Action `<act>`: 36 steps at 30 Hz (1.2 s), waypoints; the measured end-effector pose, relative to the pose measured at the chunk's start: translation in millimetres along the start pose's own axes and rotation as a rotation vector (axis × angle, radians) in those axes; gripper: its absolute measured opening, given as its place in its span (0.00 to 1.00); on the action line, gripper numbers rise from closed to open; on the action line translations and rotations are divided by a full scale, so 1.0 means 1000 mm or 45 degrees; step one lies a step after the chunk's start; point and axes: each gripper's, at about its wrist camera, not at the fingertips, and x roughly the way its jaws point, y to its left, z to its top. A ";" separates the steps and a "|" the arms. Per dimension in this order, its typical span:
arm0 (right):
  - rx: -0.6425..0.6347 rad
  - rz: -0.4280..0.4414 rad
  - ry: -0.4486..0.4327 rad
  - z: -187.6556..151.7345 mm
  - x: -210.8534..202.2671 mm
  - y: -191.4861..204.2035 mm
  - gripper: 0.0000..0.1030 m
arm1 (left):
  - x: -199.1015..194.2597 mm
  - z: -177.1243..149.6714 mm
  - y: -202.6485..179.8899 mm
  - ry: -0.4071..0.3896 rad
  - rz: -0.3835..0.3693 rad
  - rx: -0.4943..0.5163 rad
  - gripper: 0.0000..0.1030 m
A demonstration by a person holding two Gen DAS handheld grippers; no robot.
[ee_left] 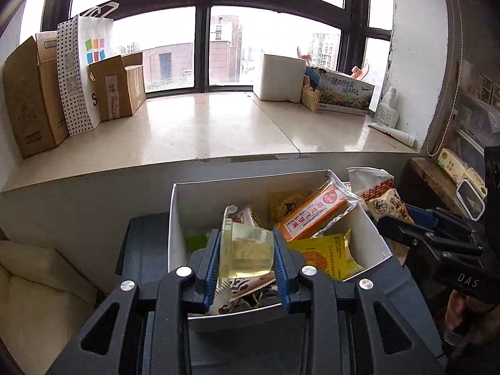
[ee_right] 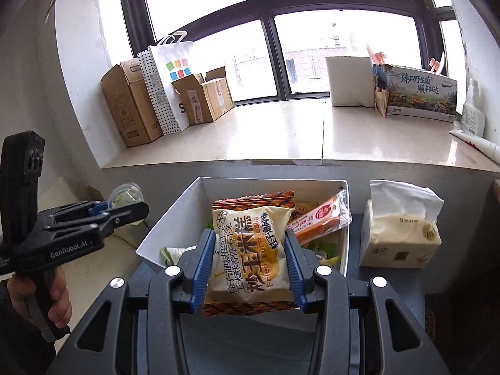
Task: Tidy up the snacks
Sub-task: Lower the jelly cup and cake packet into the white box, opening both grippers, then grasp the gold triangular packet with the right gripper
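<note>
A white open box (ee_left: 179, 215) holds several snack packets, among them an orange packet (ee_left: 315, 211) and a yellow packet (ee_left: 328, 254). My left gripper (ee_left: 247, 250) is shut on a clear jelly cup (ee_left: 247, 250) over the near side of the box. My right gripper (ee_right: 250, 259) is shut on a cream corn-cake packet (ee_right: 250, 250) above the same box (ee_right: 175, 218). In the right wrist view the left gripper (ee_right: 137, 209) shows at the left with the cup (ee_right: 125, 193). In the left wrist view the right gripper (ee_left: 384, 218) shows at the right, holding the packet (ee_left: 387, 206).
The box stands on a dark blue surface (ee_left: 143, 250) below a stone windowsill (ee_left: 203, 125). Cardboard boxes (ee_left: 31, 93) and a paper bag (ee_left: 81, 72) stand on the sill's left, other boxes (ee_left: 343, 93) on its right. A tissue pack (ee_right: 400, 225) sits right of the box.
</note>
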 end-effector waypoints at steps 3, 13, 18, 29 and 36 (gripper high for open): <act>-0.014 -0.028 0.031 0.016 0.022 -0.002 0.46 | 0.020 0.003 0.001 0.024 0.055 0.021 0.34; 0.037 -0.057 0.067 0.015 0.043 -0.015 0.97 | 0.025 -0.004 0.012 0.055 0.019 -0.044 1.00; -0.033 -0.100 0.065 0.005 0.030 -0.008 1.00 | 0.014 -0.010 0.010 0.037 0.008 -0.055 1.00; -0.163 0.001 -0.008 -0.038 -0.053 0.016 1.00 | -0.050 -0.030 -0.015 -0.045 -0.055 -0.010 1.00; -0.166 0.030 -0.025 -0.089 -0.100 0.014 1.00 | -0.100 -0.075 -0.039 -0.076 -0.127 0.039 1.00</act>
